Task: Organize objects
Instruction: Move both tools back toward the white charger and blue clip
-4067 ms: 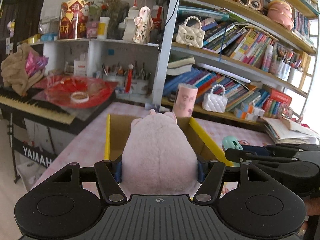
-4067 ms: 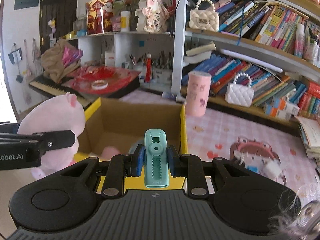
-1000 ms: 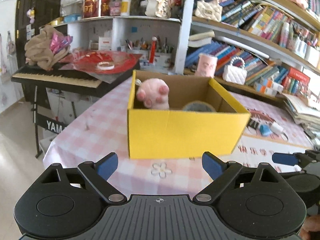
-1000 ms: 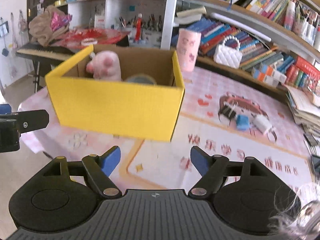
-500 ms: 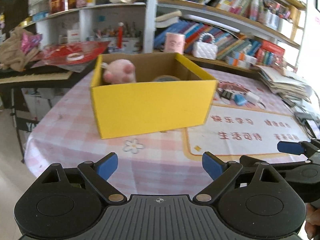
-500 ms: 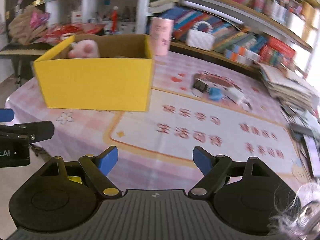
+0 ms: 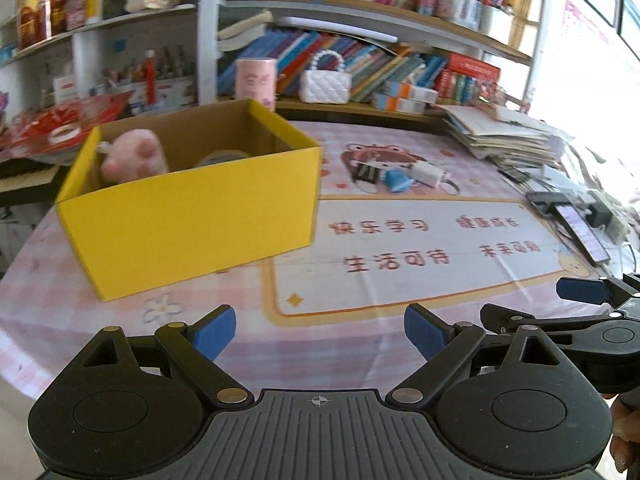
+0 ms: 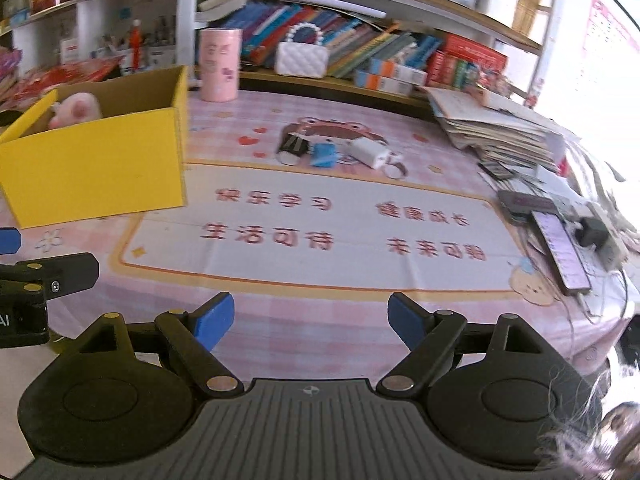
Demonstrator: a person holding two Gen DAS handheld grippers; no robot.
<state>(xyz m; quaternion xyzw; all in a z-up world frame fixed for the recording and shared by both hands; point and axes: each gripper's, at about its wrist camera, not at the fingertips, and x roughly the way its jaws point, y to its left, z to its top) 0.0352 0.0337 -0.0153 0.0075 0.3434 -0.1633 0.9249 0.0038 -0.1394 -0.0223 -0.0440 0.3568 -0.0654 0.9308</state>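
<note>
1. Two claws, left claw (image 7: 319, 332) and right claw (image 8: 310, 318), both spread wide, pinching nothing;
2. yellow box (image 7: 192, 216) ahead-left of both on the worktop (image 7: 400, 320); pink plush (image 7: 134, 158) sits inside it.

Home study or child's room, cluttered.
Long wooden bookshelves (image 7: 360, 0) crammed with colourful books, white quilted pearl-handled purse (image 8: 303, 56), pink checked cartoon-print tablecloth (image 8: 400, 120) over worktop, stacked papers (image 7: 500, 136).
</note>
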